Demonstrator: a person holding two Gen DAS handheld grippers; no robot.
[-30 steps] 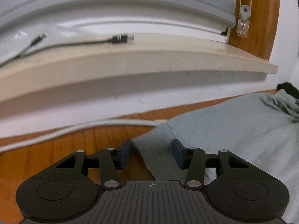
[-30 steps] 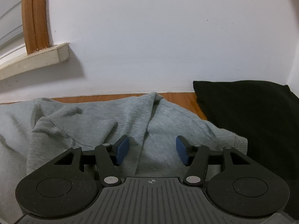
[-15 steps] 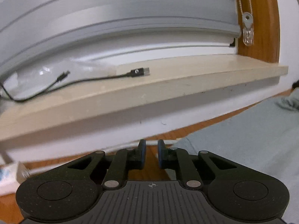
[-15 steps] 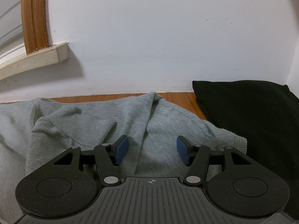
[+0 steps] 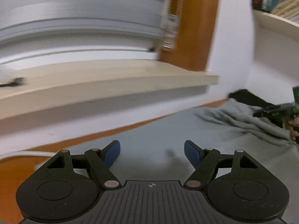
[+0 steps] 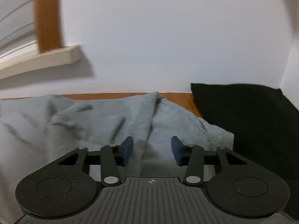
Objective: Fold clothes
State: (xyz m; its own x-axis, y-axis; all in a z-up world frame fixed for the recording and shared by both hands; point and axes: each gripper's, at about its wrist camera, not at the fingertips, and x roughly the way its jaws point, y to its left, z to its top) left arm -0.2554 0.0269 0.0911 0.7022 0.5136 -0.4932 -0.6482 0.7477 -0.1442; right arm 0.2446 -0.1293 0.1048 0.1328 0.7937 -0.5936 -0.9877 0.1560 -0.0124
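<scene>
My left gripper (image 5: 152,149) hangs wide open and empty over a smooth, flat stretch of the grey sweatshirt (image 5: 149,130) spread on the wooden tabletop (image 5: 15,169) below the pale window sill (image 5: 104,80). To the right, my right gripper (image 6: 152,148) is also spread and holding nothing, its blue pads straddling a raised ridge in the soft, fleecy, rumpled cloth, with a black cushion (image 6: 243,108) beside it. Folding well, I judge, means pinching edges cleanly and keeping the fabric taut and flat.
</scene>
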